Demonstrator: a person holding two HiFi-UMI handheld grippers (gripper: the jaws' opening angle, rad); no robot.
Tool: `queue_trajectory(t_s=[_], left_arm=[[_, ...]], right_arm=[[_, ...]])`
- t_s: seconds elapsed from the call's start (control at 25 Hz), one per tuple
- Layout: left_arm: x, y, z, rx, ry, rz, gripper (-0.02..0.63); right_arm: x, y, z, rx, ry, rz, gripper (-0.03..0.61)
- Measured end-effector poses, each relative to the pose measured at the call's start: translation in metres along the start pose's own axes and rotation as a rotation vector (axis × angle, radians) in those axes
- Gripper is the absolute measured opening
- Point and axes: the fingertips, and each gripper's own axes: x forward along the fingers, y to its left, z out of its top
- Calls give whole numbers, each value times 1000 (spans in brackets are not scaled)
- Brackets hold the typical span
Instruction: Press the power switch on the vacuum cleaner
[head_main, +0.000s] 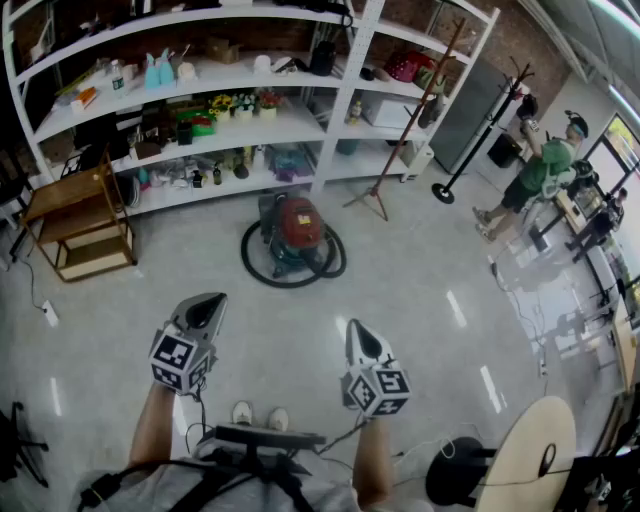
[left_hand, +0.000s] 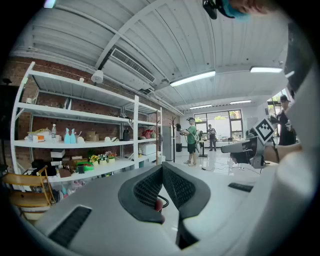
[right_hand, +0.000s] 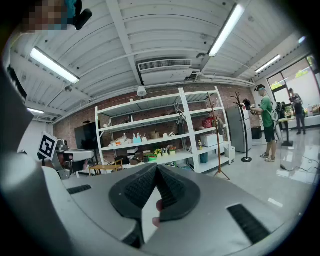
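Closest in, two white shoes (head_main: 258, 413) stand on the shiny grey floor (head_main: 420, 300). Just above them, two arms reach forward, each holding a tool.

The left gripper (head_main: 206, 304) points ahead. In the left gripper view its two black jaws are pressed together at the tips, with nothing held between them. The right gripper (head_main: 357, 331) is beside it, a little lower. In the right gripper view its jaws are also pressed together at the tips and hold nothing. Both tools are up in the air and touch nothing.

Further out on the floor sits the vacuum cleaner (head_main: 296, 229). It has a red top, and a black hose (head_main: 262, 272) lies in a ring around it. It is well apart from both tools, straight ahead of them.

To the left is a wooden chair (head_main: 78, 222). Behind the vacuum cleaner stand big white shelves (head_main: 330, 125) full of small things. A wooden stand (head_main: 398, 150) leans up near the shelves. Far off to the right, a person in a green shirt (head_main: 541, 168) stands by some desks.
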Motion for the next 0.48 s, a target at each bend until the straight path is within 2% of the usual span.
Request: queue_trajectory(t_s=[0.48], left_arm=[[1,10,-4,-14,-4,-13,5]], right_arm=[[11,11,-6,-9,4,4,5]])
